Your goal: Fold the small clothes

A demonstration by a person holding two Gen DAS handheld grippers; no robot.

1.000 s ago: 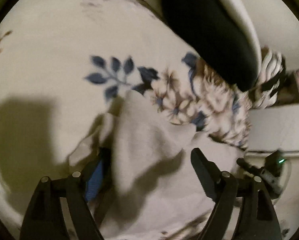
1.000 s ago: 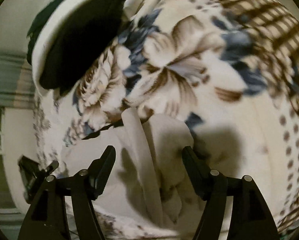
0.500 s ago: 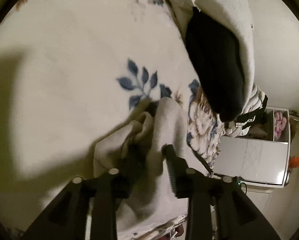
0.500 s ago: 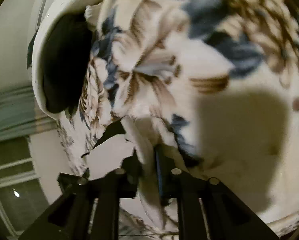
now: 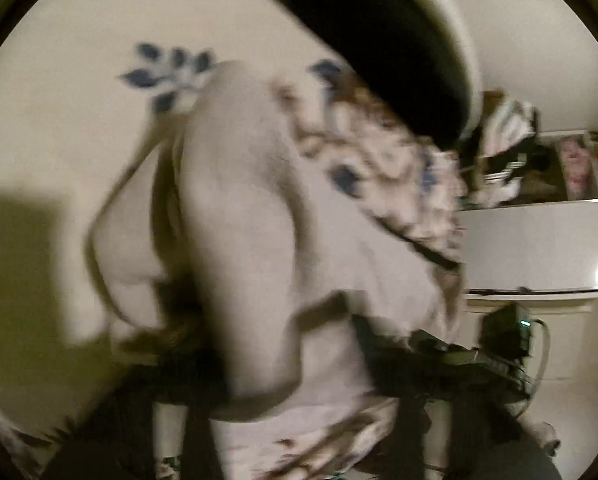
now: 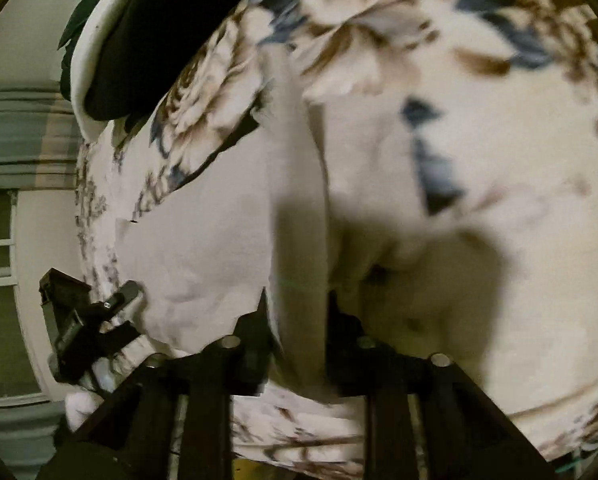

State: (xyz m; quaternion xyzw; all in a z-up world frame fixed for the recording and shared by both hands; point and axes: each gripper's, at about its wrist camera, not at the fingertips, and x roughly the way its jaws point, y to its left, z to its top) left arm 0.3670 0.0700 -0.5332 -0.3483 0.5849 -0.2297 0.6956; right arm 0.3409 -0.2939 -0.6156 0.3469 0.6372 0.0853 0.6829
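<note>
One floral blanket point(image 6: 479, 152) spreads under everything. On it lies one pale grey garment point(image 5: 239, 208), bunched and lifted at both ends, its long axis running from gripper to gripper. One white-edged black cushion point(image 5: 383, 40) sits beyond it. The right gripper point(image 6: 297, 320) is closing, a band of the cloth pinched between its fingers. The left gripper point(image 5: 283, 344), blurred, is closing on cloth too.

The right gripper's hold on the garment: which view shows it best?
Right wrist. The right gripper, jaws closing, pinches a raised fold of the pale garment between its fingers. The left wrist view is blurred; there the right gripper shows only from the side.
</note>
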